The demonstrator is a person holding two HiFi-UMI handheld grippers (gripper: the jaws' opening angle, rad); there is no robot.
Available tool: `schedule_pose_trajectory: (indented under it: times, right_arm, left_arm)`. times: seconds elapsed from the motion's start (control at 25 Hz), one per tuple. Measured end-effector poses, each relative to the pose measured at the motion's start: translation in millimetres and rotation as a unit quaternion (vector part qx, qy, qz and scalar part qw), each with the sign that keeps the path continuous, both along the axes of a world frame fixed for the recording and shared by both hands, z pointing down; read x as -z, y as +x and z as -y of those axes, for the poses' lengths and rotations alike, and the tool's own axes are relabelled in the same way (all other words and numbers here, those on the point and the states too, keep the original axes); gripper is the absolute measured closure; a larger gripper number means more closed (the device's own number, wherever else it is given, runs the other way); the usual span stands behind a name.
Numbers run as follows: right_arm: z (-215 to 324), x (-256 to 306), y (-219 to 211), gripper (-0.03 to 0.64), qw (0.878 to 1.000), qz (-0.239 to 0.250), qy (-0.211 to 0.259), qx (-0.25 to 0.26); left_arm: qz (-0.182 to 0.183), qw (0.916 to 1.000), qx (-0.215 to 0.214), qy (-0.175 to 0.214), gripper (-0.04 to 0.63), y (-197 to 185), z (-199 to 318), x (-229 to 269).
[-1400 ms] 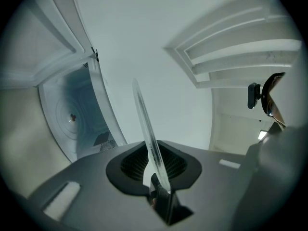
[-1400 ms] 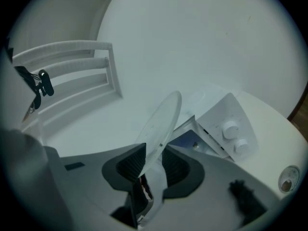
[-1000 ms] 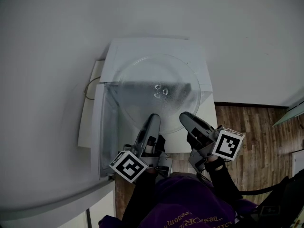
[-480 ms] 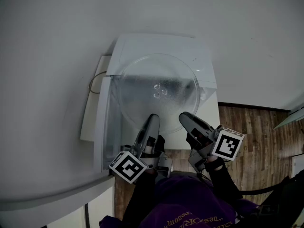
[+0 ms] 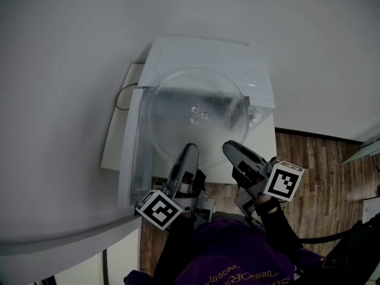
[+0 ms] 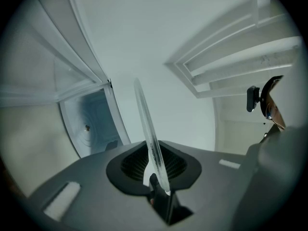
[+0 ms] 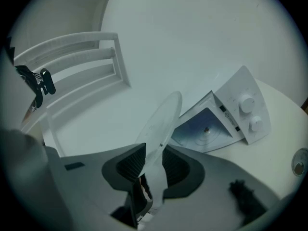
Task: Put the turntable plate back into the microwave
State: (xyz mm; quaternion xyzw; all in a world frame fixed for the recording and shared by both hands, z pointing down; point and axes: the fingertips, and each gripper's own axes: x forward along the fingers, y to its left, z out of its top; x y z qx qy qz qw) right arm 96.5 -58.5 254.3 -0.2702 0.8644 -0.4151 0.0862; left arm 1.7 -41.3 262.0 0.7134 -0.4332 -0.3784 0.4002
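Observation:
The clear glass turntable plate (image 5: 199, 114) hangs level in front of the white microwave (image 5: 205, 49), held by its near rim from both sides. My left gripper (image 5: 189, 153) is shut on the rim's left part, and my right gripper (image 5: 233, 150) is shut on its right part. In the left gripper view the plate (image 6: 144, 121) runs edge-on between the pads of the left gripper (image 6: 153, 163). The microwave cavity (image 6: 94, 124) lies beyond it. In the right gripper view the plate (image 7: 162, 119) is pinched by the right gripper (image 7: 151, 165). The open cavity (image 7: 202, 131) and two knobs (image 7: 246, 103) show behind it.
The microwave door (image 5: 132, 150) stands open at the left, next to a white counter (image 5: 116, 144) and a looped cable (image 5: 120, 95). Wooden floor (image 5: 323, 165) lies at the right. A white slatted frame (image 7: 82, 64) with a black clip (image 7: 42, 83) hangs nearby.
Both grippers keep their hold on the plate and barely move. The microwave and its door have drifted slightly up and to the right in the head view.

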Motion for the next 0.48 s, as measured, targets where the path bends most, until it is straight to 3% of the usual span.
schedule_pose_trajectory:
  times: [0.48]
  right_arm:
    - [-26,-13,-26,0.505,1.0,-0.008,0.011,0.019]
  left_arm:
    - [-0.016,0.9995,0.026,0.007,0.538,-26,-31,-17]
